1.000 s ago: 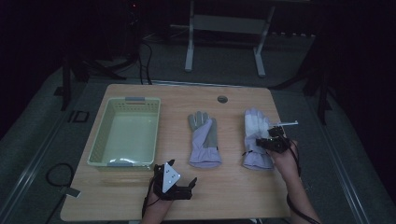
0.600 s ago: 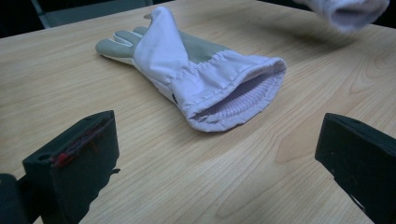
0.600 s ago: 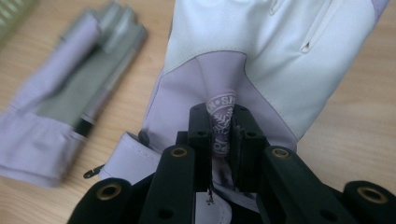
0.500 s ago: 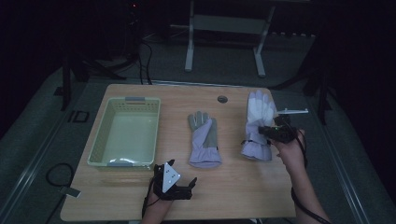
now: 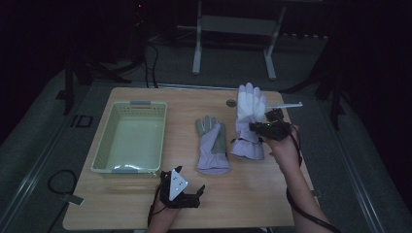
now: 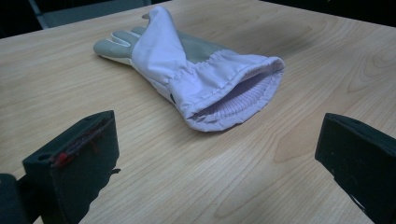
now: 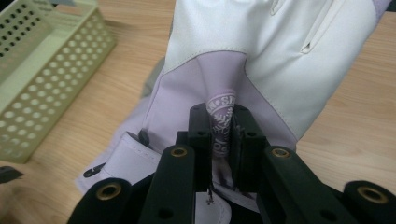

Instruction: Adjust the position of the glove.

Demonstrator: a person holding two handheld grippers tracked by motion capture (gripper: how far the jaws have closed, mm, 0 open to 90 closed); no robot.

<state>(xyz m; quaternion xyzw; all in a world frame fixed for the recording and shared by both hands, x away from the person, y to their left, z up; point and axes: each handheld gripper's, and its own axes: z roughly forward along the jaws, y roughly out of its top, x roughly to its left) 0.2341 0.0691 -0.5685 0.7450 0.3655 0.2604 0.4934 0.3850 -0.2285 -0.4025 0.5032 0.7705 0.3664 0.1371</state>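
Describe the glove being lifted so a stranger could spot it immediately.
Start at the wooden table and look right of the pale green basket. Two gloves are there; it is the right-hand glove, pinched in the right hand-held gripper. Unlike the flat glove, its white fingers rise upward.

We see the right claw point(image 5: 257, 127), pinching the white-and-lilac fabric work glove point(image 5: 248, 109), has raised it off the wooden tabletop point(image 5: 252, 194), its fingers now upright.

High view overhead, gripper views close, sharing table point(image 5: 243, 194)
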